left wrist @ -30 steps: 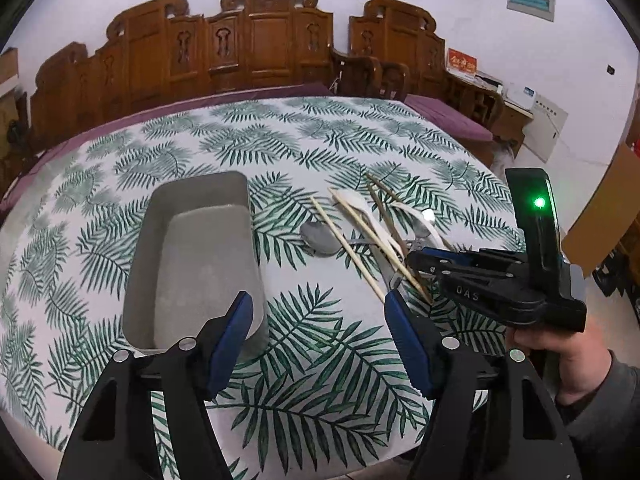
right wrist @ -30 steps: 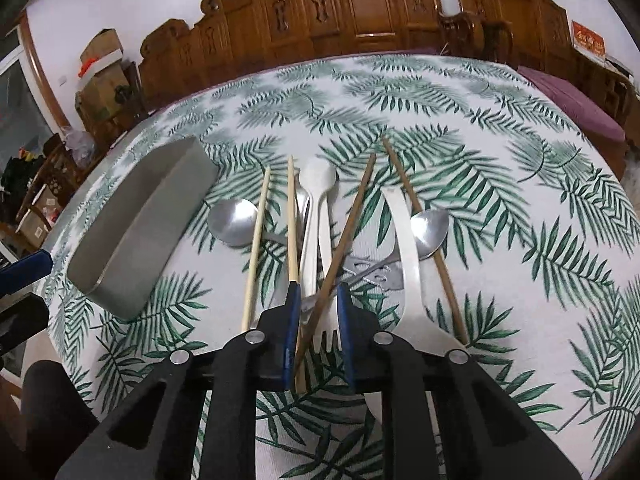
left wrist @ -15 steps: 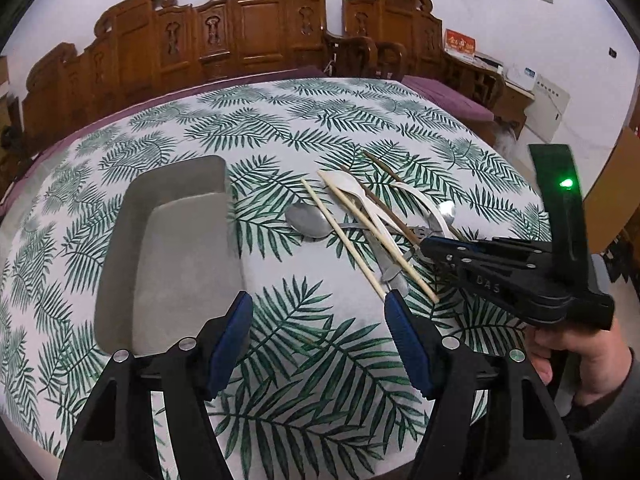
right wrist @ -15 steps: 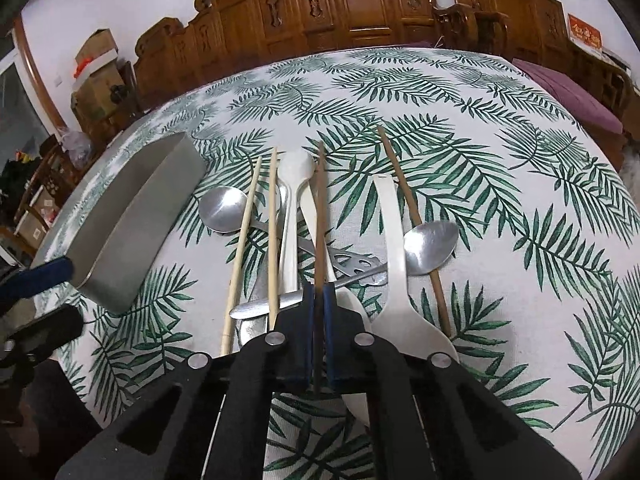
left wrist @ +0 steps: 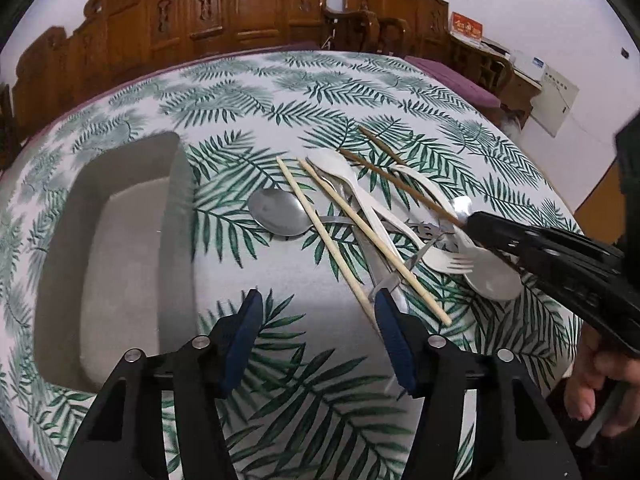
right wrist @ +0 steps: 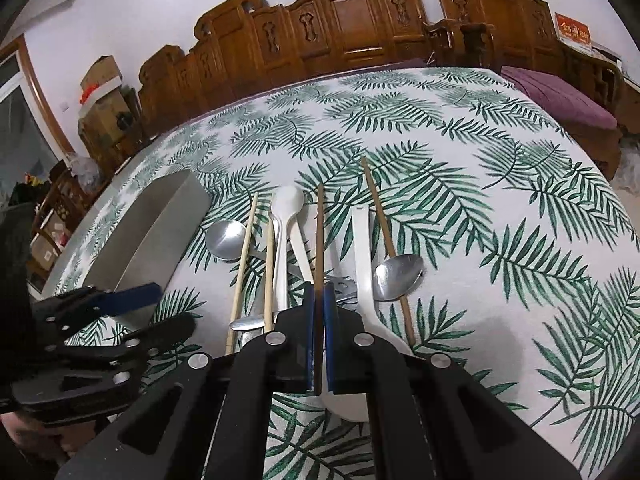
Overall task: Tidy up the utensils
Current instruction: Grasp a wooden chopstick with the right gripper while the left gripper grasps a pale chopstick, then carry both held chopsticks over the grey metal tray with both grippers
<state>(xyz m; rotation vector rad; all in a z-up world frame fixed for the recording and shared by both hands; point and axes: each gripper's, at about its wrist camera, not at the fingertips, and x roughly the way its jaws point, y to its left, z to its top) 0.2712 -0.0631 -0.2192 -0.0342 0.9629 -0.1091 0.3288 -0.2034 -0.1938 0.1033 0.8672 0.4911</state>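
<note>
My right gripper [right wrist: 319,336] has its jaws clamped on the dark chopstick [right wrist: 319,236], near its end, so it lifts clear of the utensil pile. My left gripper [left wrist: 318,336], jaws closing on nothing, hovers between the grey tray [left wrist: 64,240] and the pale chopsticks [left wrist: 320,236].

I saw a round surface [right wrist: 500,168] covered in a white cloth printed with green palm fronds. On its left lay a grey rectangular tray [left wrist: 120,248], open side up. To the tray's right sat a loose heap of utensils: a metal spoon [left wrist: 280,216] nearest the tray, two pale chopsticks [left wrist: 332,240] side by side, a white plastic spoon [right wrist: 286,216] among them, a white plastic fork [left wrist: 448,262], a second metal spoon [right wrist: 398,276] and a dark brown chopstick [right wrist: 384,232] lying flat beneath it. Several of these crossed one another; I could not sort the tangle of metal handles underneath.
</note>
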